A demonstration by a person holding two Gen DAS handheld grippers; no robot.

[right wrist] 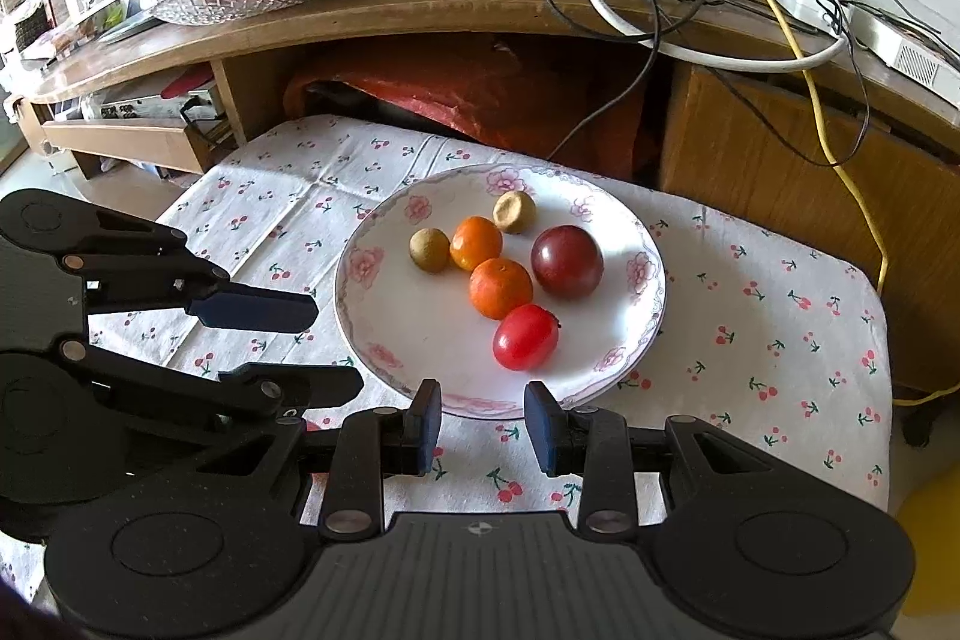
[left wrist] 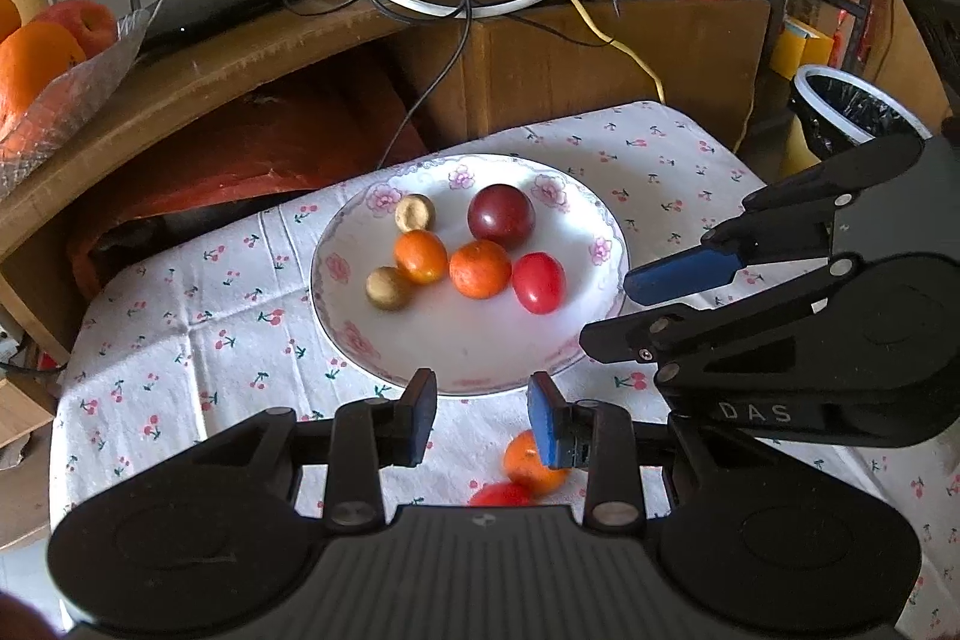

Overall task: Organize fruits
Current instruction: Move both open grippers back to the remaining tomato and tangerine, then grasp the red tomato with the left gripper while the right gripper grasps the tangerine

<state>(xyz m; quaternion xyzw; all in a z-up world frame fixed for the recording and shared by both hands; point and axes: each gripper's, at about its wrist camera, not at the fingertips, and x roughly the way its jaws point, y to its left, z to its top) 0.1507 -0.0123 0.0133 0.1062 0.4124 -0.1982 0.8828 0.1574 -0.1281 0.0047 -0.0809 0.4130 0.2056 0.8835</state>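
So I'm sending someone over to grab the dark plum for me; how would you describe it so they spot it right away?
Look for the white plate with pink flowers on its rim, sitting on the cherry-print tablecloth. Among the six small fruits on it, the plum lies on the far side towards the wooden desk. It is the largest piece and the only dark purple-red one; its neighbours are orange, bright red or tan.

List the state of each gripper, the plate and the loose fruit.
Left gripper: open, empty.
Right gripper: open, empty.
White floral-rimmed plate: upright, holding six fruits.
Small orange citrus: on the cherry-print cloth, off the plate.
Red tomato: beside it, partly hidden.
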